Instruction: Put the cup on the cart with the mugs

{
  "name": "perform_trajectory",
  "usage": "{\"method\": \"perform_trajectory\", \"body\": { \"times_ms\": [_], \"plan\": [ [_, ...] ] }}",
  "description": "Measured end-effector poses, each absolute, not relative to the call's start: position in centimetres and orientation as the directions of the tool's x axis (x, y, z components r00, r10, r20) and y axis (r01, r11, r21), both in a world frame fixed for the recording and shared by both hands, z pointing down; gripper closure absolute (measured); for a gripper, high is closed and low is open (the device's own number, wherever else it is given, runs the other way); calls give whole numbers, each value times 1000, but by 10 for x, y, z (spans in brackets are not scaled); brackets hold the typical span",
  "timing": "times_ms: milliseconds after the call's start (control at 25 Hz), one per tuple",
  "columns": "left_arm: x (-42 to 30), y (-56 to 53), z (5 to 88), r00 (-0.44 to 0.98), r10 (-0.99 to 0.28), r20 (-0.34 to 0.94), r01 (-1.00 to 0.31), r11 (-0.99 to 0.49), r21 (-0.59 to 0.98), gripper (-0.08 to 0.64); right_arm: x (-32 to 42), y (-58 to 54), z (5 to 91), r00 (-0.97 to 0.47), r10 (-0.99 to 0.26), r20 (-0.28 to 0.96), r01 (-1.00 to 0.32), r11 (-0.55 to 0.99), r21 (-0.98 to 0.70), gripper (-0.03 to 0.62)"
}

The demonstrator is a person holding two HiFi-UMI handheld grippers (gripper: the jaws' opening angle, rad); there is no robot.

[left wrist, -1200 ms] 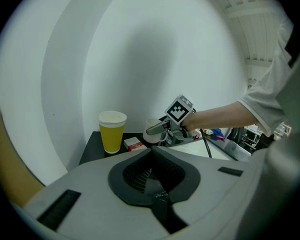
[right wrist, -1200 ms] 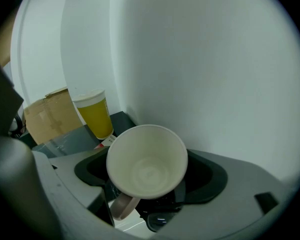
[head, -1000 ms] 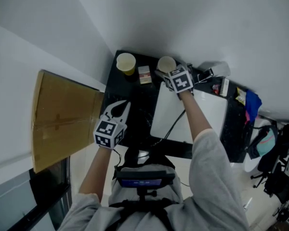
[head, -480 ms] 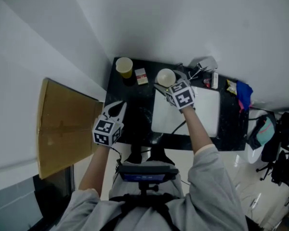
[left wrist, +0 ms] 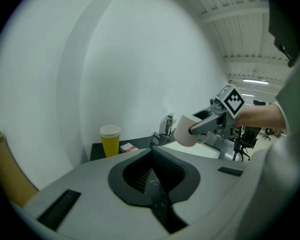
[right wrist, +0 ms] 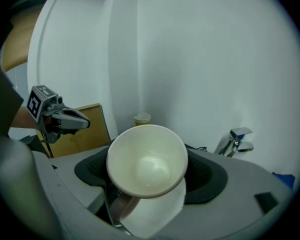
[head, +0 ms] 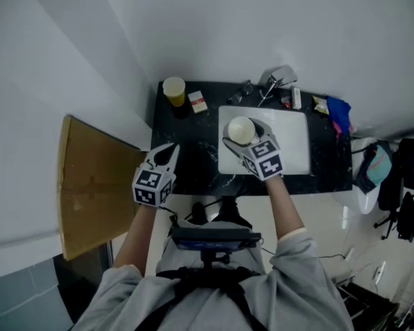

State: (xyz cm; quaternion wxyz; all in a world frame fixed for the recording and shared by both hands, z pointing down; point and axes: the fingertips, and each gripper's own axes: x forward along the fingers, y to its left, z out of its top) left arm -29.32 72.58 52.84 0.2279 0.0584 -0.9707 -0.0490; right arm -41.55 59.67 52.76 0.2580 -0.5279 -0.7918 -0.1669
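A white cup [head: 240, 129] with a handle is tilted in the air over the white sink [head: 293, 143] of a black counter [head: 186, 150]. My right gripper [head: 239, 142] is shut on the cup. In the right gripper view the cup [right wrist: 147, 161] fills the space between the jaws, with its mouth toward the camera. My left gripper [head: 166, 153] hovers at the counter's front left corner with its jaws together and nothing in them. The left gripper view shows the held cup [left wrist: 186, 130] off to the right. No cart or mugs are in view.
A yellow paper cup [head: 174, 90] and a small box [head: 198, 104] stand at the counter's back left. A faucet [head: 276, 74] and small items line the back edge, and a blue cloth [head: 337, 110] lies at the right. Cardboard [head: 90, 185] leans on the left wall.
My right gripper has carried the white cup from the back of the counter toward me, over the sink. The left gripper has barely moved.
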Motion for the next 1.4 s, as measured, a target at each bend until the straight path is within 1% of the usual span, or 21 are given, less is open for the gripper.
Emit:
{"method": "perform_trajectory", "body": {
  "times_ms": [200,360,720,1080,1400],
  "plan": [
    [-286,705,517,-883,-208,421,-181,978,104,558,-390,563,520,-389,728,564,875,483,-20,161],
    [-286,676,509,-862,-301,407,-285,953,100,558,-373,527,510,-464,693,552,823,568,-21,161],
    [-300,572,507,-771,-507,386,-501,857,123,558,-339,396,498,-635,548,545,651,759,-4,161],
    [-307,417,493,-652,-656,381,-685,725,78,558,-302,240,490,-756,412,508,465,885,-24,161],
    [-274,243,489,-500,-767,404,-820,569,66,558,-239,78,494,-808,272,522,304,952,-26,161]
  ]
}}
